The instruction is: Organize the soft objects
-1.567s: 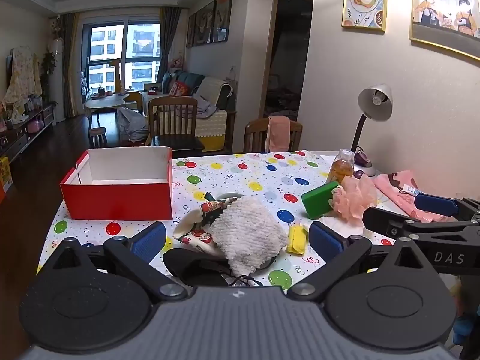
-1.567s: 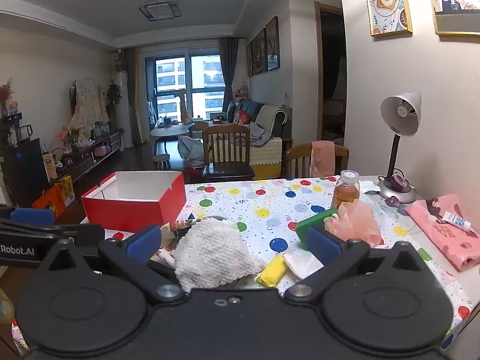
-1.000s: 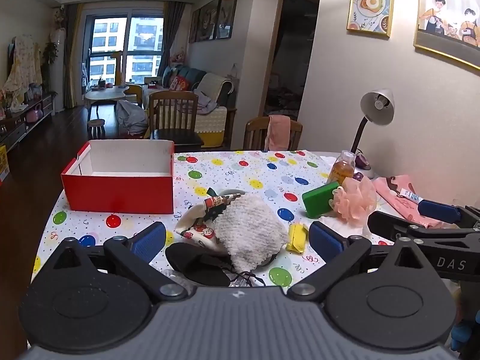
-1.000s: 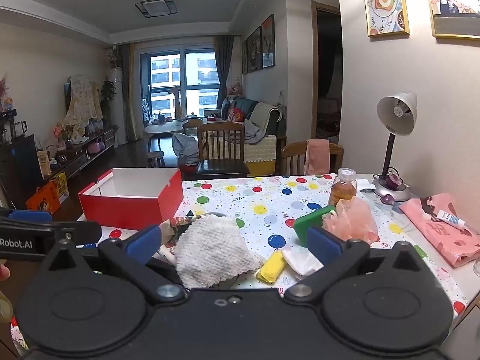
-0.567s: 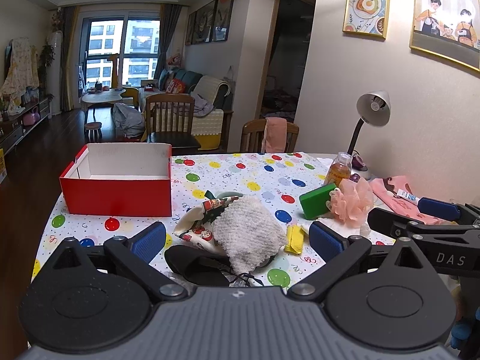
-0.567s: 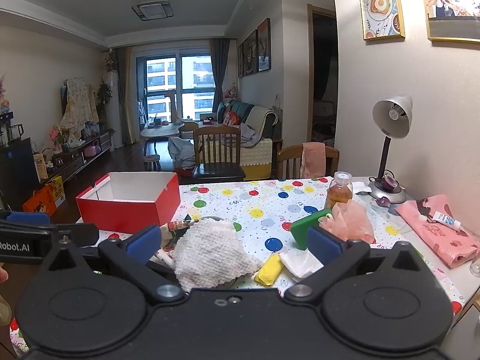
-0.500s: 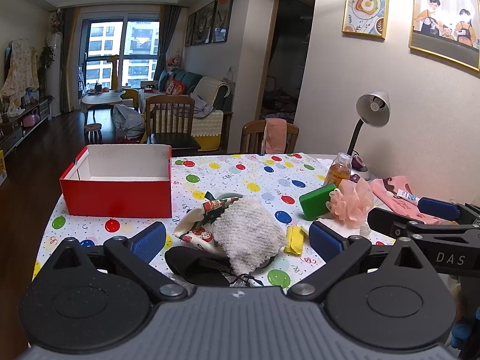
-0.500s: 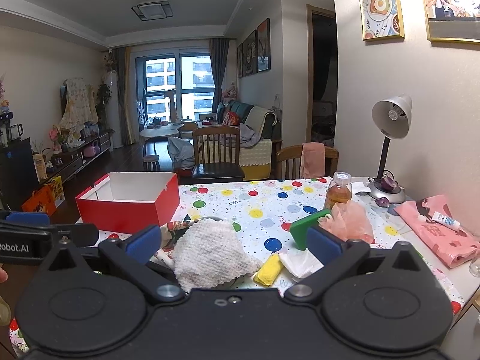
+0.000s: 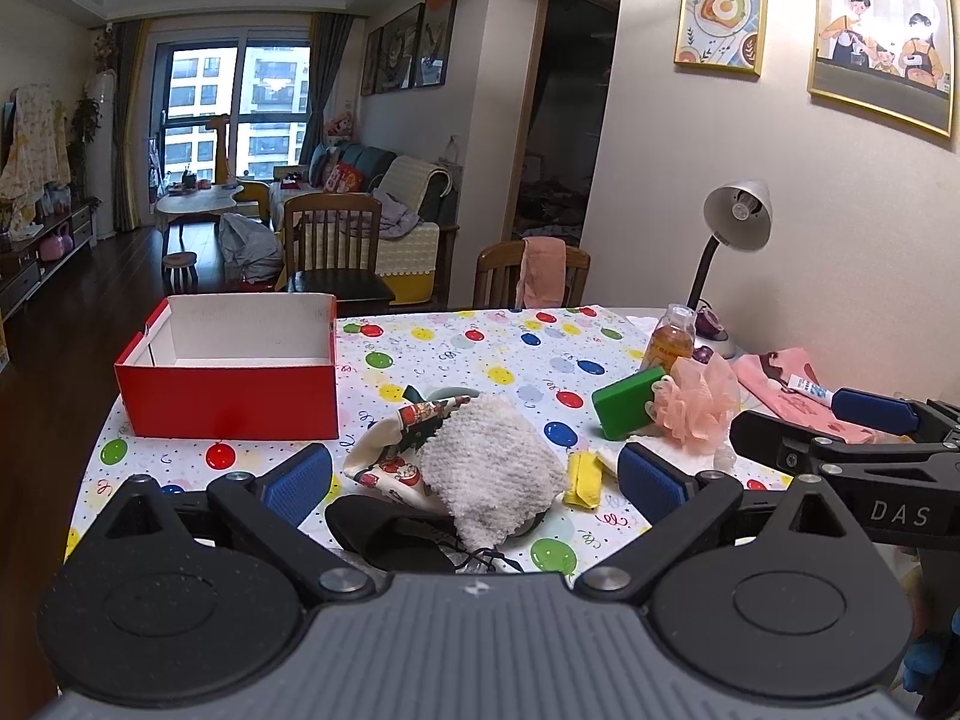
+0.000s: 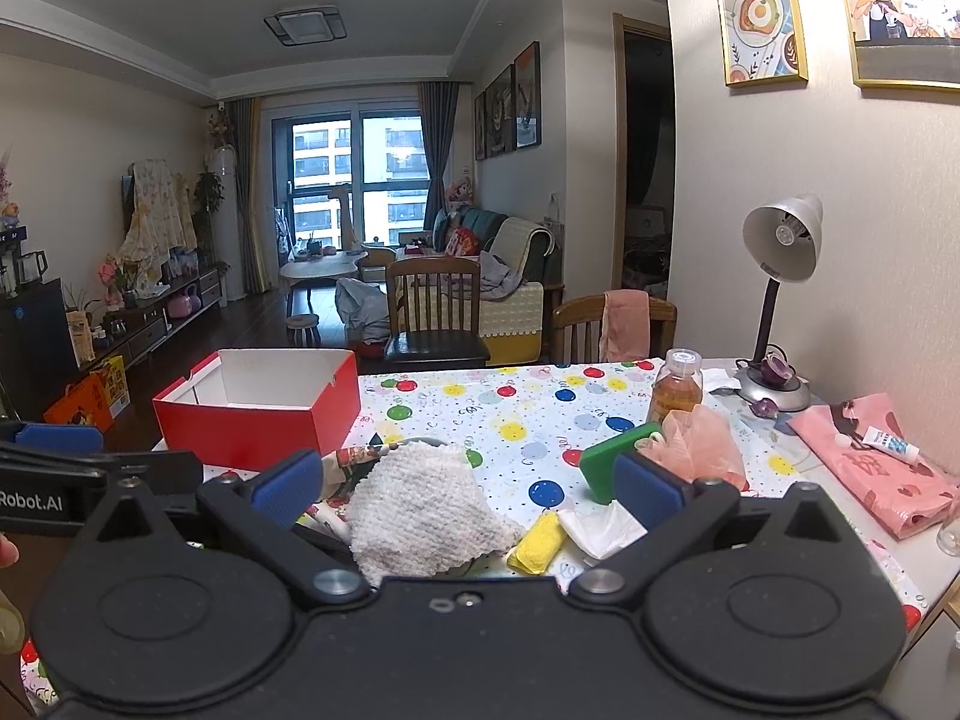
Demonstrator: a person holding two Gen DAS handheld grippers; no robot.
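A white fluffy cloth (image 9: 489, 468) lies near the table's front edge on a printed cloth (image 9: 390, 450) and a black item (image 9: 390, 531). It also shows in the right wrist view (image 10: 420, 510). Beside it are a yellow piece (image 9: 583, 478), a green sponge (image 9: 624, 402) and a pink mesh puff (image 9: 699, 402). An open red box (image 9: 228, 372) stands at the left. My left gripper (image 9: 474, 477) is open and empty above the white cloth. My right gripper (image 10: 468, 489) is open and empty, held beside it.
An amber bottle (image 9: 672, 345), a desk lamp (image 9: 729, 252) and a pink cloth (image 10: 870, 462) with a tube (image 10: 891, 443) are at the right by the wall. White tissue (image 10: 600, 531) lies by the yellow piece. Wooden chairs (image 9: 333, 252) stand behind the table.
Both grippers have drifted slightly, so the views shift a little. Nothing on the table has moved, and both grippers stay open.
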